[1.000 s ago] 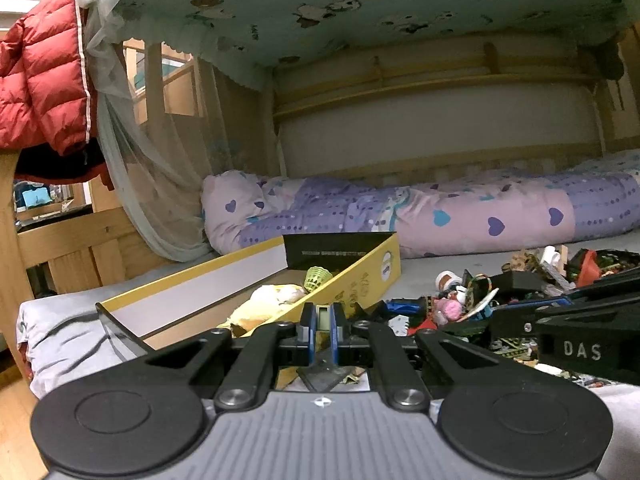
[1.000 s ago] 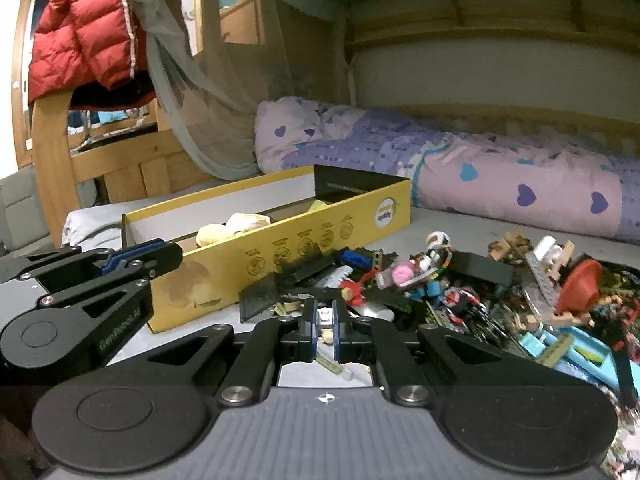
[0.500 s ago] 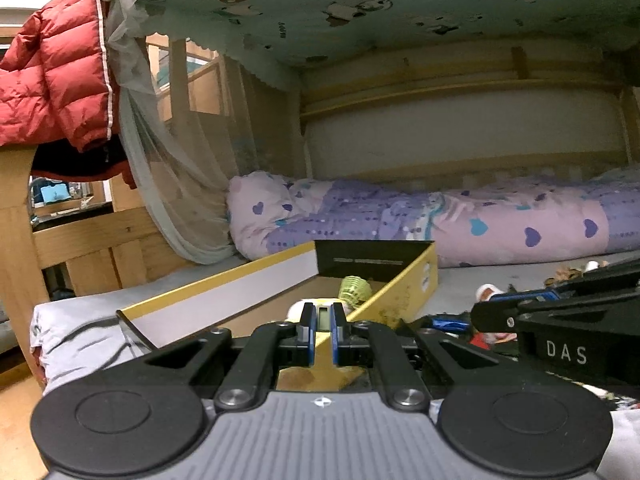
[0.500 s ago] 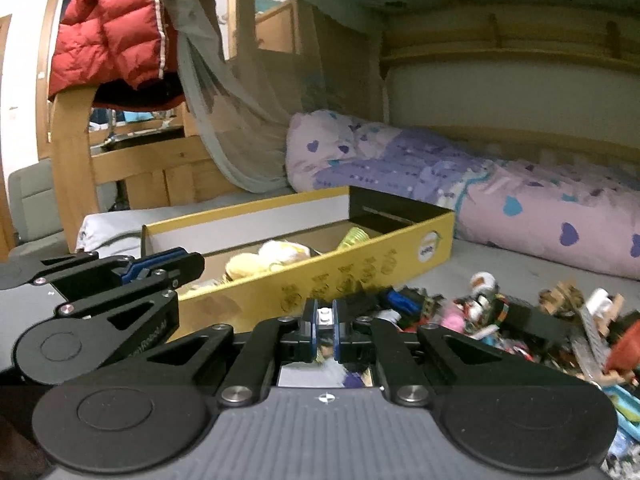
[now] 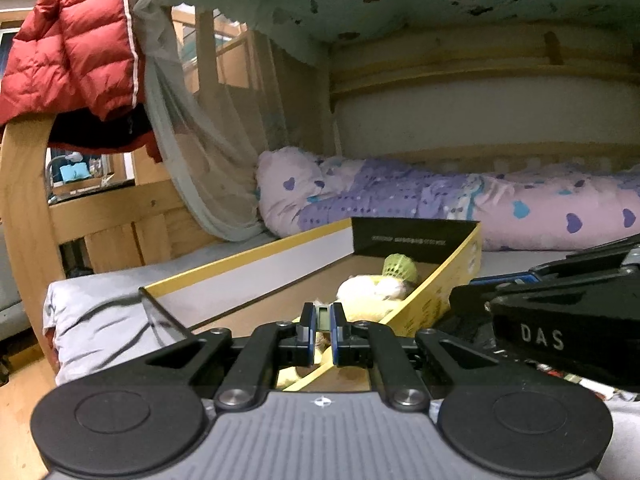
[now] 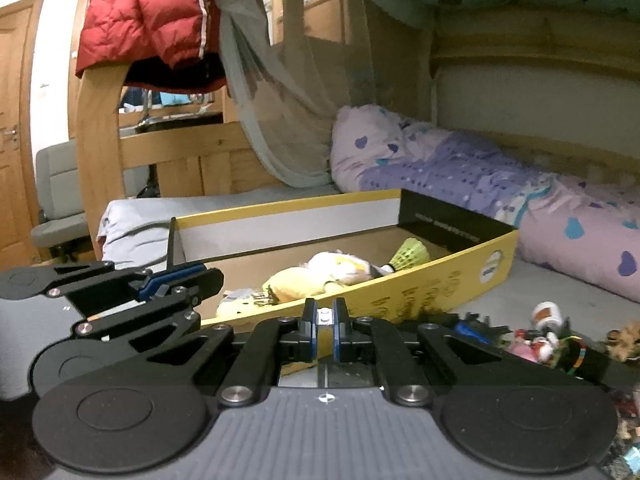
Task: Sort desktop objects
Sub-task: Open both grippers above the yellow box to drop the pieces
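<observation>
My left gripper (image 5: pixel 322 316) is shut on a small grey-green piece, held just above the near end of the yellow cardboard box (image 5: pixel 440 276). My right gripper (image 6: pixel 325 314) is shut on a small white studded brick, in front of the box's long yellow wall (image 6: pixel 420 296). Inside the box lie a yellow plush toy (image 6: pixel 320 276) and a green shuttlecock (image 6: pixel 412 254). Each gripper shows in the other's view: the left gripper (image 6: pixel 200 278) at the left, the right gripper (image 5: pixel 472 300) at the right. A pile of small toys and bricks (image 6: pixel 552 340) lies on the grey sheet to the right.
The box sits on a bed under a bunk. A rolled purple heart-print quilt (image 6: pixel 540 216) runs along the wall behind it. A wooden bed end (image 5: pixel 24 220) with a red padded jacket (image 5: pixel 76 48) and a mosquito net (image 6: pixel 288 92) stands at the left.
Both views have swung left towards the yellow box, which now looms larger and nearer the centre. The toy pile has slid off to the right. Both grippers stay shut on their pieces.
</observation>
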The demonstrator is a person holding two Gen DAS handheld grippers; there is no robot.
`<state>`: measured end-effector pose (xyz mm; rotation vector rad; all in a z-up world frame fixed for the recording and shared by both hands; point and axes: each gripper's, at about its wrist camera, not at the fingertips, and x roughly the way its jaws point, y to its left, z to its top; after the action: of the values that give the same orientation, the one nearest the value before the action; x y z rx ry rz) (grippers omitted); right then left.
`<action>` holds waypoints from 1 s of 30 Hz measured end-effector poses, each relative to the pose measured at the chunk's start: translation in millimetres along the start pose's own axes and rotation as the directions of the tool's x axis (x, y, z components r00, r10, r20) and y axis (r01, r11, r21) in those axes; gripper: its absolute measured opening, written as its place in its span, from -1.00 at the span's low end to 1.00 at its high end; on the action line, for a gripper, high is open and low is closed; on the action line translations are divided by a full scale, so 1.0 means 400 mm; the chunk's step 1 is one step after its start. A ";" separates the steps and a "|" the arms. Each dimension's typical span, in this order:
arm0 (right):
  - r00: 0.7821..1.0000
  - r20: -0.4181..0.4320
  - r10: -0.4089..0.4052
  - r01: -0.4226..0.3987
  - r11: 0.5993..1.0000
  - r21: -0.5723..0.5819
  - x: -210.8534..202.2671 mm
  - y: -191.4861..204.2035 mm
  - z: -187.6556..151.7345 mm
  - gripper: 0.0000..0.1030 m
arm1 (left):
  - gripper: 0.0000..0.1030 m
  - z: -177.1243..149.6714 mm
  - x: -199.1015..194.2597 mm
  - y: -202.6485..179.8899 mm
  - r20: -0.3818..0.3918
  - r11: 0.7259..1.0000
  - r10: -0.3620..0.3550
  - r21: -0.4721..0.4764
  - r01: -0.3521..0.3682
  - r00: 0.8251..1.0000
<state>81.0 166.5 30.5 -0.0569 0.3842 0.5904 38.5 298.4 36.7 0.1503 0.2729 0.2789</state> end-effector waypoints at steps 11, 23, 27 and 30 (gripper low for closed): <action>0.999 -0.022 0.046 -0.045 0.998 0.051 0.100 0.023 0.010 -0.82 | -0.86 -0.016 0.071 0.046 -0.036 1.000 0.011 0.001 -0.010 0.999; 0.994 -0.027 0.101 -0.101 0.994 0.030 0.173 0.064 0.034 -0.83 | -0.17 -0.046 0.094 0.087 -0.093 0.992 0.061 -0.104 -0.071 0.994; 0.991 -0.022 0.130 -0.131 0.991 -0.009 0.201 0.082 0.038 -0.83 | 0.06 -0.047 0.059 0.096 -0.060 0.992 0.062 -0.106 -0.068 0.996; 0.989 -0.040 0.146 -0.146 0.989 -0.011 0.223 0.092 0.037 -0.83 | 0.10 -0.050 0.039 0.091 -0.049 0.993 0.080 -0.087 -0.085 0.996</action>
<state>133.7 247.0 13.3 -0.0537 0.4246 0.7373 38.0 339.7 20.4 0.0674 0.2996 0.3763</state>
